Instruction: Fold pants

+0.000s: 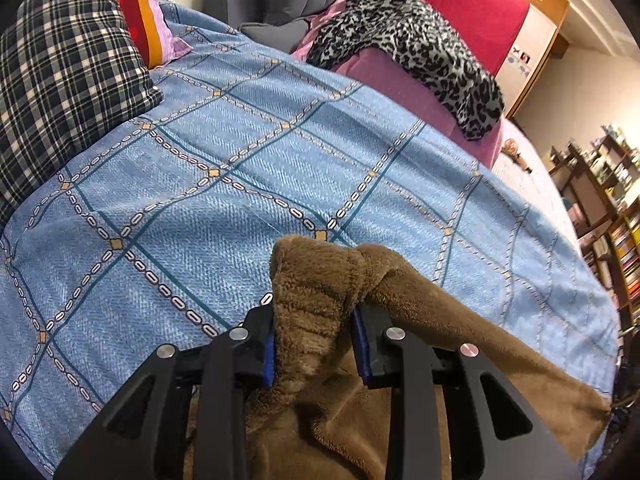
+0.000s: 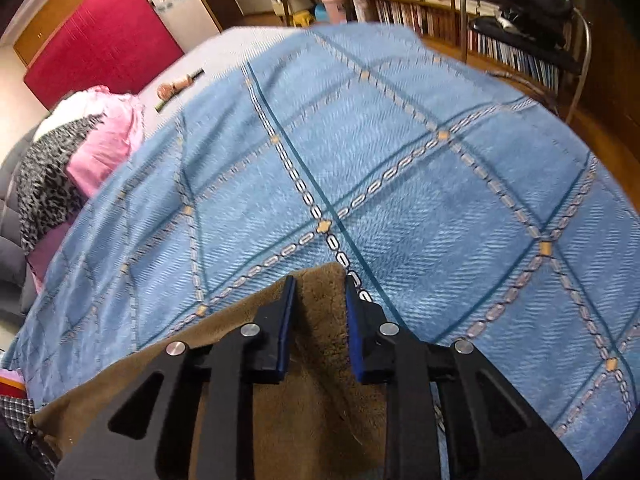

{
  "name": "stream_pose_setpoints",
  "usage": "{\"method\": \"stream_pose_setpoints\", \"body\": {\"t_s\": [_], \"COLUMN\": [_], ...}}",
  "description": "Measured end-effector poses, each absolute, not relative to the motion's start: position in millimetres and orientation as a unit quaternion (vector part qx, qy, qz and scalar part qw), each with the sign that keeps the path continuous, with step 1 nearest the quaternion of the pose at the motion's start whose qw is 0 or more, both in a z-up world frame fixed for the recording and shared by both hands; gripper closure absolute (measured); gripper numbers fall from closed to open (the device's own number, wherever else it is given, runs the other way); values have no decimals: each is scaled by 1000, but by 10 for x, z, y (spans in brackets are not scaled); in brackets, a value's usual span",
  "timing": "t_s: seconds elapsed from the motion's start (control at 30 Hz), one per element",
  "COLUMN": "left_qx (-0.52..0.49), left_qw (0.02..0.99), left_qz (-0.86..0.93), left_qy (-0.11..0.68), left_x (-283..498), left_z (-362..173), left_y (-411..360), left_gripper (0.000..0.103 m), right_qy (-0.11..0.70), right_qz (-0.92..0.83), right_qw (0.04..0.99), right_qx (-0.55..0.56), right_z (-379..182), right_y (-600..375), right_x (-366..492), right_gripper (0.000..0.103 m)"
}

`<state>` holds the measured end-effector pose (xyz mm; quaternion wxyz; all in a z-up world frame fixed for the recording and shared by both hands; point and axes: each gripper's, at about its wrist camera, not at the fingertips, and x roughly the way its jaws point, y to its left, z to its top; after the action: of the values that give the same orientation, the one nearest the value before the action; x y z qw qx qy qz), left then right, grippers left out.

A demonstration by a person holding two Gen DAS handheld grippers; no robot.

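Observation:
The brown fleece pants [image 1: 320,288] lie at the near edge of the bed with the blue checked bedspread [image 1: 240,152]. My left gripper [image 1: 313,320] is shut on a bunched end of the pants, and the cloth stretches taut to the right. In the right wrist view my right gripper [image 2: 319,292] is shut on a flat corner of the same brown pants [image 2: 320,312], with the fabric running left along the near edge over the bedspread [image 2: 360,160].
A plaid pillow [image 1: 64,72] and an orange-red cushion [image 1: 136,8] lie at the head left. A leopard-print cloth [image 1: 420,40] rests on pink bedding [image 2: 108,136]. Bookshelves [image 2: 440,12] and a black chair [image 2: 528,12] stand beyond the foot.

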<state>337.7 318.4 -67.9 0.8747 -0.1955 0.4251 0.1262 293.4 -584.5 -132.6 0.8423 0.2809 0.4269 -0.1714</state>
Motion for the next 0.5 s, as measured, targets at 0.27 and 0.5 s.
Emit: {"method": "stream_pose_setpoints", "body": {"t_s": [0.27,0.5], "left_qx": [-214,-227], "left_qw": [883,898], "left_qz": [114,90], "left_qy": [401,366], "left_x": [3047,2419], "left_z": [-420,-101], "left_y": [3249,3309], "left_gripper": [76,76], "right_qy": [375,324], "right_qz": [-176,-164], "right_qw": [857,874], "right_qx": [304,323], "right_z": [-930,-572], "right_y": [-5829,-5732], "right_x": [2335,1511], "right_gripper": [81,81]}}
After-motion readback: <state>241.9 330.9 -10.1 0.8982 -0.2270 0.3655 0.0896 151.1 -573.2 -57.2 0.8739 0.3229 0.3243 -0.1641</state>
